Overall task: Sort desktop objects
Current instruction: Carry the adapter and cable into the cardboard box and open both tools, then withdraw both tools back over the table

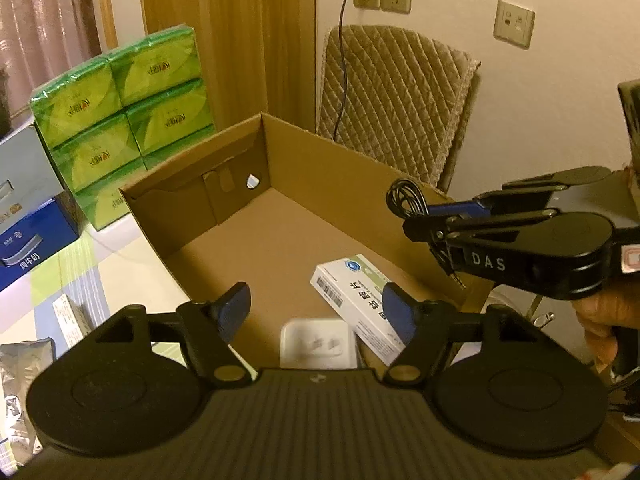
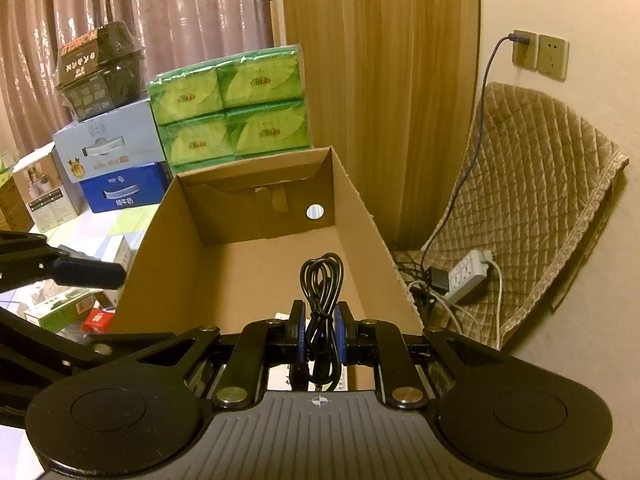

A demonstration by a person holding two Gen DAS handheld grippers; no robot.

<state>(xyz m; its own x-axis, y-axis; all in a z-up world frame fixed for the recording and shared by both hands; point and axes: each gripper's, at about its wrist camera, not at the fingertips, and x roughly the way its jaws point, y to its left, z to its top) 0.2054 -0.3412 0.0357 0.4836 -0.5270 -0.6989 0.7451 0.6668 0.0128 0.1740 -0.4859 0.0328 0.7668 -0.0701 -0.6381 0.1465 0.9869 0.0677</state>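
Right hand-held gripper, bottom centre of the right wrist view, is clamped narrow on a coiled black cable; the coil's loop stands up above the pads, over the open cardboard box. Left hand-held gripper, lower centre of its view, stands half-wide and holds nothing; below it in the box lie 1 white medicine carton and 1 white adapter.

Step in hand, as judged: drop the cable into the box. To do it well: carry the coil past the right wall, lower it toward bare floor at frame centre, then open, so the loose plug end does not snag the rim.
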